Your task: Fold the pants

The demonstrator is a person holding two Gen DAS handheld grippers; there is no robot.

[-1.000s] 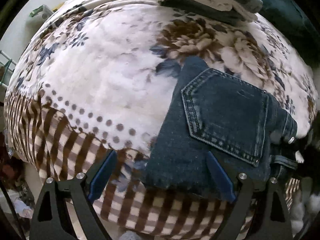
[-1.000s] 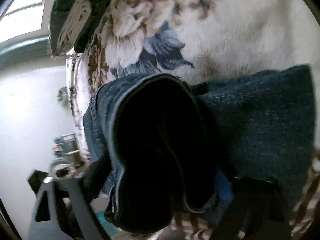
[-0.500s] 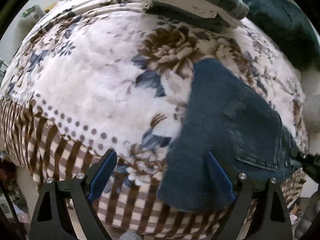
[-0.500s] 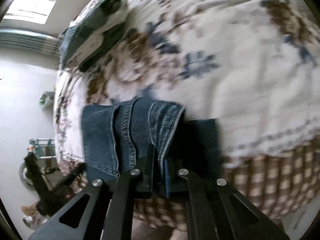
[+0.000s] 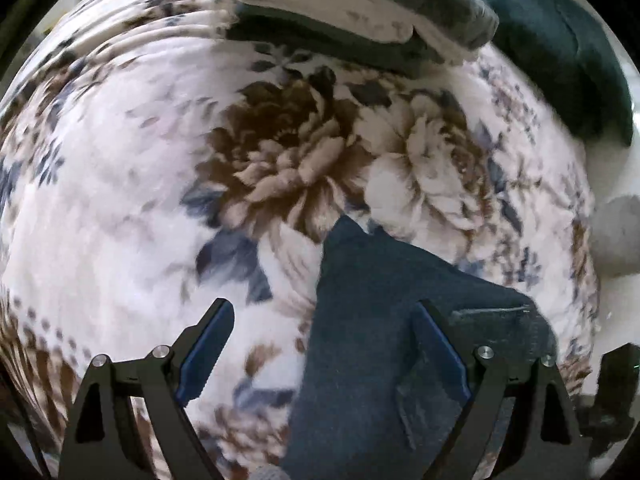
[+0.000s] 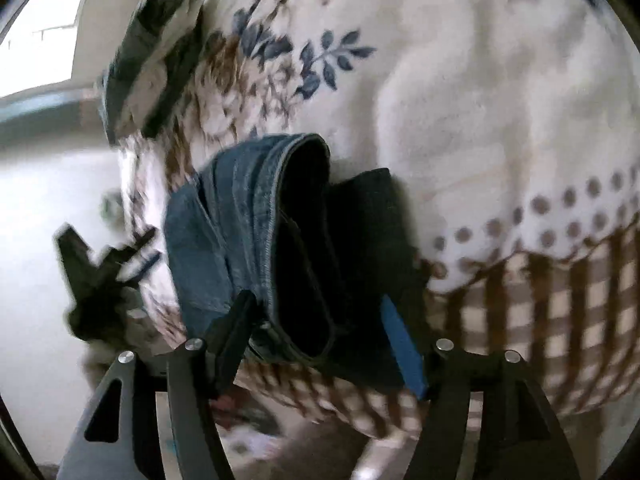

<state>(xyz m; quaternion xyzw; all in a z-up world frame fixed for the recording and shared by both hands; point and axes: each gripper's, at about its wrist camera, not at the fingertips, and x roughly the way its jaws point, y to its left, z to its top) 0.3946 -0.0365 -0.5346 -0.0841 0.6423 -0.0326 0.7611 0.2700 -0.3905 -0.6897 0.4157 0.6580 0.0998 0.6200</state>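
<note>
Dark blue jeans (image 5: 384, 320) lie folded on a floral blanket (image 5: 120, 200) near the bed's edge. My left gripper (image 5: 322, 312) hangs open over them: the jeans' left edge runs between the fingers, the right finger (image 5: 436, 344) is above denim, and nothing is gripped. In the right wrist view the folded waistband end (image 6: 256, 216) shows its dark inside. My right gripper (image 6: 316, 304) straddles this fold and its jaws are opening, blue right pad (image 6: 400, 344) clear of the cloth. The left gripper (image 6: 100, 264) shows blurred beyond the jeans.
A stack of folded clothes (image 5: 360, 12) lies at the blanket's far side, also in the right wrist view (image 6: 152, 60). Dark green fabric (image 5: 560, 48) sits beside it. The blanket's brown checked border (image 6: 560, 320) hangs over the bed edge, with floor below.
The right gripper carried the jeans' end over, closed tight on the waistband fold, and now stands apart around it. The left gripper slid over the blanket toward the clothes stack; the back pocket no longer shows.
</note>
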